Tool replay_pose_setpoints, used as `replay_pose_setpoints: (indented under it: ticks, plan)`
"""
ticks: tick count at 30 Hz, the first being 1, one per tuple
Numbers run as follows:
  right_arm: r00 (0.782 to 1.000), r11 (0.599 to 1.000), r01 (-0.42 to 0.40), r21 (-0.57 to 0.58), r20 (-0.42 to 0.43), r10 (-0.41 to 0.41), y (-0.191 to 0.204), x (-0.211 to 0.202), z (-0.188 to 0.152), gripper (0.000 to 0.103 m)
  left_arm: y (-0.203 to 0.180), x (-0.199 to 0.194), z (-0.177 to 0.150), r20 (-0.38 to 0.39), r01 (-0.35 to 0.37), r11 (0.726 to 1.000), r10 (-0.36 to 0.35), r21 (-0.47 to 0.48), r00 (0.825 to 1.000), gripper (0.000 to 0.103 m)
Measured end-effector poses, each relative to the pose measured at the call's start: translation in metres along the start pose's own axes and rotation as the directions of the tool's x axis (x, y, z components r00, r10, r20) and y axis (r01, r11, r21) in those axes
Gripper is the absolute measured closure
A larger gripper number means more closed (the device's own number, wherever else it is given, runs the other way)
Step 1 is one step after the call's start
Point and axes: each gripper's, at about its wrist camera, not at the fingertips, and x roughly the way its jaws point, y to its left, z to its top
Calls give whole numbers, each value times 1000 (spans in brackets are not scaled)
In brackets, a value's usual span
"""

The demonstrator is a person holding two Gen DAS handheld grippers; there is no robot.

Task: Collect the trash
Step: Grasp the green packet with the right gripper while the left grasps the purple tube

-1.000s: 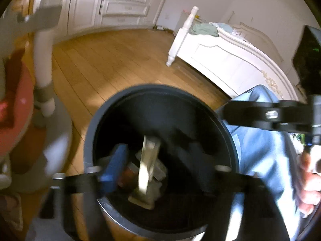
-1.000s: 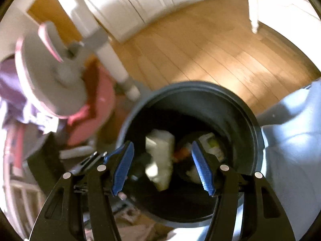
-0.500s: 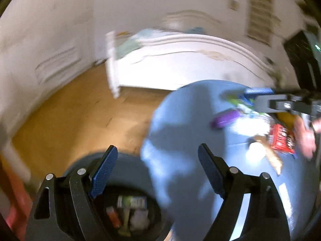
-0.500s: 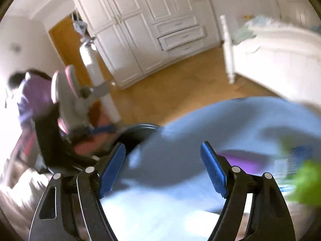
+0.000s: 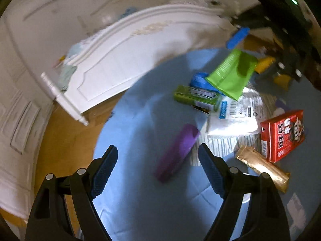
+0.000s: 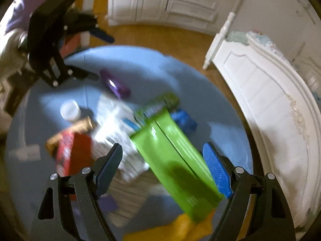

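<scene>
Trash lies on a round table with a blue cloth [image 5: 140,190]. My left gripper [image 5: 158,172] is open and empty, with a purple tube [image 5: 178,152] lying just ahead between its fingers. My right gripper [image 6: 163,172] is open and empty, hovering over a bright green pouch [image 6: 176,160], which also shows in the left wrist view [image 5: 230,74]. Near it lie a green carton [image 5: 196,98], a white printed bag [image 5: 236,116], a red box [image 5: 284,134], a gold wrapper [image 5: 260,166], a blue wad [image 6: 184,118] and a yellow wrapper [image 6: 180,229].
A white bed footboard [image 5: 124,60] stands close behind the table on a wooden floor [image 5: 64,140]. White wardrobes [image 6: 170,2] line the far wall. A white jar lid [image 6: 70,109] lies on the cloth. The other gripper [image 6: 52,40] shows at the right wrist view's upper left.
Both grippers have swung up from over the dark bin to over the blue table. The bin has left both views. Both stay open and empty.
</scene>
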Motion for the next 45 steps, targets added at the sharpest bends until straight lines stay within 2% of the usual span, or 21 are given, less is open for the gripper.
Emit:
replay_pose_setpoints:
  ticks: [7, 10, 11, 14, 16, 20, 23, 27, 34, 37, 41, 45]
  plan:
    - [998, 997, -36, -69, -62, 32, -11, 28, -6, 21, -6, 27, 12, -78, 75, 995, -71, 60, 994, 24]
    - [995, 995, -49, -86, -86, 42, -4, 37, 1, 21, -7, 40, 13, -122, 95, 992, -86, 78, 989, 39]
    - [995, 995, -53, -89, -92, 45, -4, 38, 3, 21, -7, 44, 12, -134, 101, 992, -90, 77, 987, 41]
    - [992, 994, -59, -93, -118, 48, -4, 40, 3, 26, 2, 49, 15, -133, 142, 990, -137, 23, 982, 50]
    - [989, 995, -70, -70, -135, 60, -6, 42, 5, 29, 6, 53, 17, -132, 177, 984, -177, -16, 975, 66]
    - [987, 997, -73, -38, -146, 67, -6, 37, 6, 51, 7, 54, 17, -121, 188, 980, -195, -70, 973, 75]
    - [989, 998, -65, -19, -133, 62, -2, 29, 3, 59, 6, 52, 14, -111, 174, 979, -185, -103, 976, 78]
    - [996, 998, -46, 33, -69, 48, 4, 8, -1, 73, 6, 41, 8, -72, 163, 975, -175, -150, 982, 78]
    - [995, 986, -64, 152, 87, 51, 15, -31, 4, 77, 21, 6, -1, 38, 145, 950, -139, -275, 989, 78]
    - [979, 964, -121, 237, 189, 77, 24, -48, 15, 77, 28, -17, -13, 90, 140, 927, -116, -348, 989, 78]
    - [941, 913, -231, 337, 314, 122, 41, -62, 39, 77, 37, -47, -34, 142, 130, 889, -74, -439, 987, 78]
    - [899, 823, -368, 432, 391, 198, 69, -54, 69, 77, 48, -74, -67, 164, 98, 849, -14, -519, 986, 78]
